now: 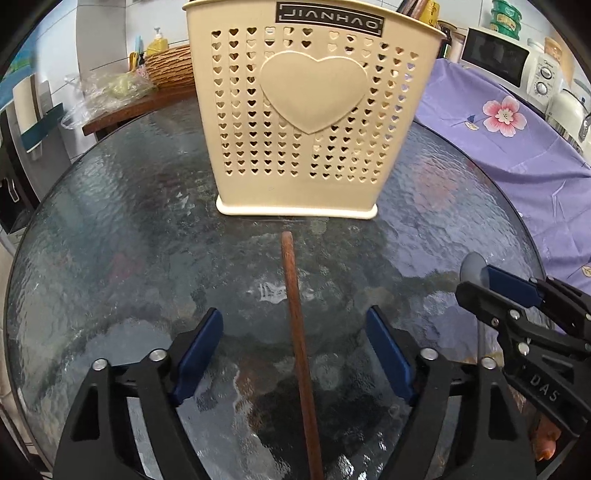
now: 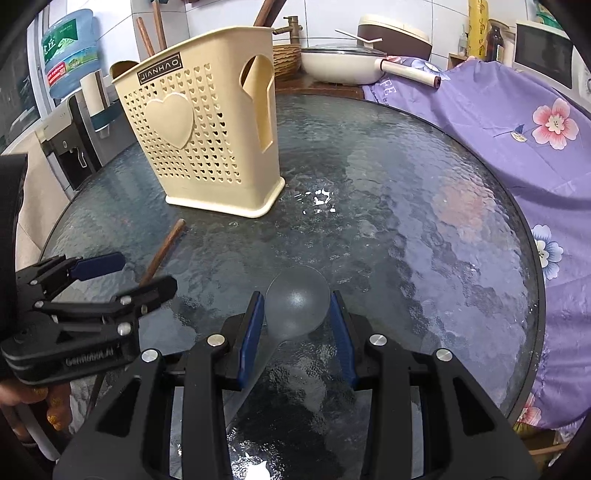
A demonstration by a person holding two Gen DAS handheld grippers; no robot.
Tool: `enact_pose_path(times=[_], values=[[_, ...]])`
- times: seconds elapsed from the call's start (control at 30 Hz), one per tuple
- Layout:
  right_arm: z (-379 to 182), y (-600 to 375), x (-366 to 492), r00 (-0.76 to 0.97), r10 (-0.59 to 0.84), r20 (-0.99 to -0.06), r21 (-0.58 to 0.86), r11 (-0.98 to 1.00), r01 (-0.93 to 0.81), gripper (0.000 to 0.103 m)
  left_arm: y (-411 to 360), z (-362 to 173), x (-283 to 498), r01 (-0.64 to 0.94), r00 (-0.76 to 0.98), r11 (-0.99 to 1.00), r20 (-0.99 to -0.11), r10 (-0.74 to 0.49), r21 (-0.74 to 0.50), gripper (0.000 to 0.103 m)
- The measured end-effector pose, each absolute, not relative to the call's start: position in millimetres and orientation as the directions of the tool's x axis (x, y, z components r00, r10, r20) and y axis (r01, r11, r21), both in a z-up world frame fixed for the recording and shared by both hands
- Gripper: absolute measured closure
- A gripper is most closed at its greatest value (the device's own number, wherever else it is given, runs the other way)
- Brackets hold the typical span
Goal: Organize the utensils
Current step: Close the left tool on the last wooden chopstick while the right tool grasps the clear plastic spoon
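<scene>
My left tool (image 1: 293,356) hangs over the glass surface (image 1: 110,229) with its blue pads (image 1: 199,350) spread wide. A brown wooden stick (image 1: 297,332) lies flat on the glass between them, running straight ahead along the line of the fingers. Neither pad touches it; there is clear glass on both sides. The stick's far end stops just short of the cream utensil holder (image 1: 314,110), which stands upright directly ahead of this tool, its heart-patterned face towards me.

My right tool (image 2: 297,314) is part closed on a translucent plastic spoon (image 2: 297,301). The bowl of the spoon sits between the two blue pads (image 2: 251,332) and both press against its sides, with the handle trailing back beneath the tool. From this tool the holder (image 2: 207,133) stands ahead and to the left, with a few brown handles (image 2: 147,35) sticking out of its top. The left tool (image 2: 110,277) shows low at the left, with the stick (image 2: 162,251) beneath it. A purple flowered cloth (image 2: 498,118) covers the far right side.
</scene>
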State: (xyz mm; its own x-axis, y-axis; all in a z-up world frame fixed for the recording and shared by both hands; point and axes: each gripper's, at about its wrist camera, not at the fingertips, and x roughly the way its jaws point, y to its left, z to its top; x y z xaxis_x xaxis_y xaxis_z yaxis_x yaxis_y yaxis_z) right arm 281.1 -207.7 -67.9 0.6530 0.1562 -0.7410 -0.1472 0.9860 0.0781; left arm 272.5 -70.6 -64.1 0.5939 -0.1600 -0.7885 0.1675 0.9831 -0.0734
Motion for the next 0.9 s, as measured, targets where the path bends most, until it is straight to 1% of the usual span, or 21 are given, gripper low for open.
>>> enact_pose_path(times=[0.03, 0.1, 0.17, 0.23, 0.3, 0.47, 0.53, 0.57, 0.9], values=[[-68.2, -206.9, 281.4, 0.652, 0.158, -0.742, 0.079, 0.986, -0.149, 0.066, -70.6, -64.1, 274.5, 0.165, 0.595, 0.984, -0.788, -0.158, -0.072, 0.031], [-68.2, -206.2, 281.6, 0.651, 0.159, -0.742, 0.078, 0.985, -0.152, 0.066, -70.2, -63.0, 279.3, 0.163, 0.594, 0.984, -0.79, -0.153, -0.068, 0.041], [-68.1, -205.8, 281.7, 0.652, 0.161, -0.741, 0.077, 0.985, -0.156, 0.066, -71.9, -61.8, 285.9, 0.165, 0.59, 0.985, -0.794, -0.144, -0.055, 0.049], [-68.0, -205.1, 282.1, 0.651, 0.166, -0.741, 0.08, 0.984, -0.16, 0.066, -73.7, -60.8, 292.5, 0.167, 0.585, 0.985, -0.799, -0.14, -0.05, 0.054], [-68.2, -204.0, 282.3, 0.651, 0.168, -0.74, 0.08, 0.983, -0.163, 0.066, -75.9, -60.3, 297.5, 0.165, 0.584, 0.986, -0.802, -0.123, -0.031, 0.066], [-72.3, -199.2, 283.2, 0.642, 0.168, -0.748, 0.072, 0.982, -0.173, 0.066, -80.4, -60.0, 304.6, 0.178, 0.587, 0.984, -0.803, -0.103, 0.004, 0.079], [-73.3, -198.1, 283.2, 0.641, 0.165, -0.75, 0.069, 0.983, -0.173, 0.066, -78.8, -59.7, 306.2, 0.172, 0.587, 0.985, -0.803, -0.104, -0.002, 0.087], [-73.4, -197.8, 283.5, 0.64, 0.165, -0.75, 0.069, 0.983, -0.172, 0.066, -77.6, -59.7, 306.3, 0.168, 0.586, 0.986, -0.803, -0.104, -0.005, 0.095], [-70.2, -192.6, 280.5, 0.645, 0.165, -0.746, 0.059, 0.981, -0.183, 0.066, -70.2, -58.9, 302.5, 0.166, 0.579, 0.983, -0.8, -0.16, -0.076, 0.096]])
